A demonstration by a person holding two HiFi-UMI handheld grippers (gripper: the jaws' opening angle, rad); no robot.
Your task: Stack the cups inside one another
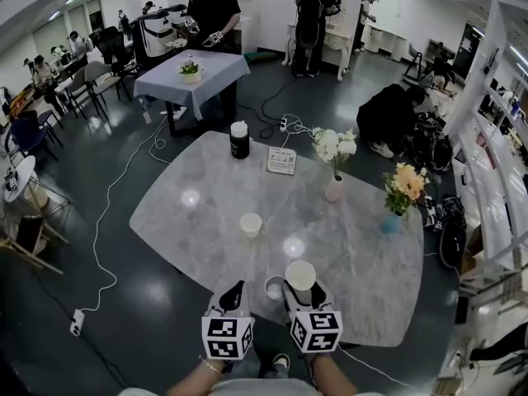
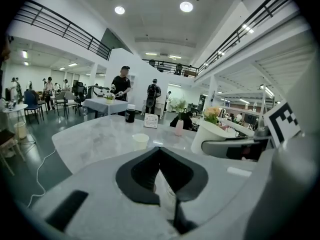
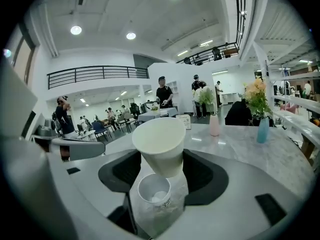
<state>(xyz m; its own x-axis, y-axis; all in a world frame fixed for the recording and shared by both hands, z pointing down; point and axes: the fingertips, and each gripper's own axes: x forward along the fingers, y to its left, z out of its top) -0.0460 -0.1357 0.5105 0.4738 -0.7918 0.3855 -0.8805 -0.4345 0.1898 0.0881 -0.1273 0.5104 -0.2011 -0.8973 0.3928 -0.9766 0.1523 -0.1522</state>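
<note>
Three white paper cups are in play on the grey marble table (image 1: pixel 190 229). One cup (image 1: pixel 251 223) (image 2: pixel 140 140) stands upright near the table's middle. A second cup (image 1: pixel 275 288) (image 3: pixel 154 189) stands by the front edge, between my two grippers. My right gripper (image 1: pixel 301 294) (image 3: pixel 162 160) is shut on the third cup (image 1: pixel 300 275) (image 3: pixel 160 145), which it holds tilted just above and to the right of the second cup. My left gripper (image 1: pixel 233 294) (image 2: pixel 159 154) hovers at the front edge left of that cup, its jaws together and empty.
At the table's far side stand a black canister with a white lid (image 1: pixel 239 139) and a small sign card (image 1: pixel 281 160). On the right are a pink vase of white flowers (image 1: pixel 334 188) and a blue vase of orange flowers (image 1: pixel 393 221). Cables cross the floor; people stand beyond.
</note>
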